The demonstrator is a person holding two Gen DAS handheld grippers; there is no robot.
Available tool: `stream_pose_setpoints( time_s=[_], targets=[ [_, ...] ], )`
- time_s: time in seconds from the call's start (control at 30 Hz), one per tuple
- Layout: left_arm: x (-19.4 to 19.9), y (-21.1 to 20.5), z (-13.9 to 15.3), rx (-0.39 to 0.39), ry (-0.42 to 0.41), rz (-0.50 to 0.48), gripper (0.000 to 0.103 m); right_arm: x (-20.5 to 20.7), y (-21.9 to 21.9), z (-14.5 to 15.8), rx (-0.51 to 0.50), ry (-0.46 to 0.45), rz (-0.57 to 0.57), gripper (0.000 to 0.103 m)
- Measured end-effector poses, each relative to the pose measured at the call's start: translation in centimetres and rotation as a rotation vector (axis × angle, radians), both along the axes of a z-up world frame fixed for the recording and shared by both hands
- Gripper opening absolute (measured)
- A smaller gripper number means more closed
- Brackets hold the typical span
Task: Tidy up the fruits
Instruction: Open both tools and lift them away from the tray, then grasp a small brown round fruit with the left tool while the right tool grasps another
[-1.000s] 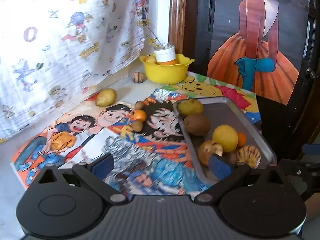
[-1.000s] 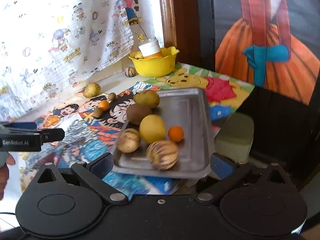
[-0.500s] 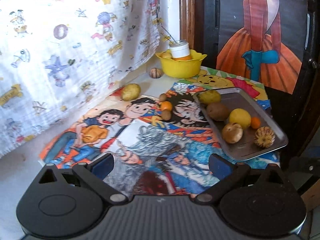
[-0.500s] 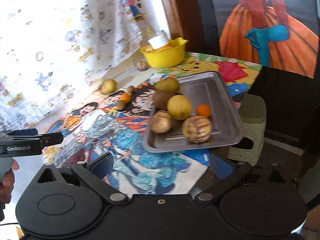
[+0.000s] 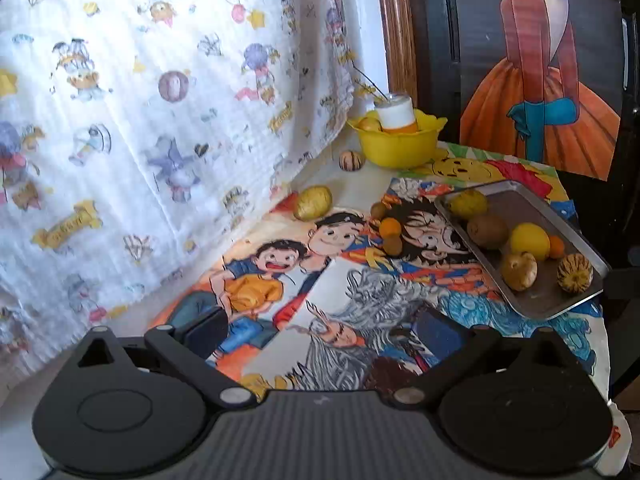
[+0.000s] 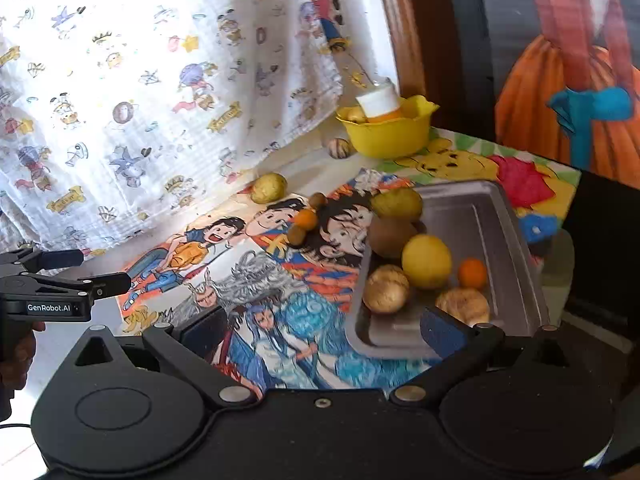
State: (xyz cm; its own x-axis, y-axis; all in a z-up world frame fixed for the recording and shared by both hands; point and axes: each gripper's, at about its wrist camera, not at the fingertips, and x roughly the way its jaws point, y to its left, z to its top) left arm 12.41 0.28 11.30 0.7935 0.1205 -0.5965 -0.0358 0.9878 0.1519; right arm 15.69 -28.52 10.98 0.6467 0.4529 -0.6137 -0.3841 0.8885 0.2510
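Observation:
A metal tray (image 5: pixel 520 200) at the table's right edge holds several fruits: a yellow lemon (image 5: pixel 530 240), a brown kiwi (image 5: pixel 486 230), a small orange (image 5: pixel 556 246) and a striped melon (image 5: pixel 575 274). Loose on the cartoon mat lie a yellow-green fruit (image 5: pixel 314 202), a small orange (image 5: pixel 390 227) and two small brown fruits. My left gripper (image 5: pixel 324 328) is open and empty, low over the mat, left of the tray. My right gripper (image 6: pixel 322 330) is also open and empty, its right finger just before the tray (image 6: pixel 480 216). The left gripper (image 6: pixel 104 268) shows at the right view's left edge.
A yellow bowl (image 5: pixel 396 144) with a white-capped jar (image 5: pixel 396 114) and a fruit stands at the back. A striped fruit (image 5: pixel 352 160) lies beside it. A patterned cloth (image 5: pixel 160 120) hangs along the left. A dark door with a painted figure is behind.
My left gripper has drawn back and to the left, away from the tray. My right gripper pulled back, then came closer to the tray's near end. Both stayed open.

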Motion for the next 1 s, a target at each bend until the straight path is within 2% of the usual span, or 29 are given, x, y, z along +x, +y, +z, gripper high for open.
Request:
stream_pose_setpoints(
  time_s=[0.23,0.63,1.0],
  targets=[
    [1.2,0.1,1.2,0.017,-0.046,-0.025,0.103,2.7,1.2,2.1,-0.028,-0.065,0.059,0.102],
    [4.5,-0.6,0.1,-0.005,-0.038,-0.046,0.103,8.9,2.7,4.8,-0.048,-0.107,0.106,0.102],
    [7.7,-2.3,-1.6,-0.02,-0.012,-0.073,0.103,12.4,3.3,3.9,-0.045,-0.098,0.11,0.102]
  ],
)
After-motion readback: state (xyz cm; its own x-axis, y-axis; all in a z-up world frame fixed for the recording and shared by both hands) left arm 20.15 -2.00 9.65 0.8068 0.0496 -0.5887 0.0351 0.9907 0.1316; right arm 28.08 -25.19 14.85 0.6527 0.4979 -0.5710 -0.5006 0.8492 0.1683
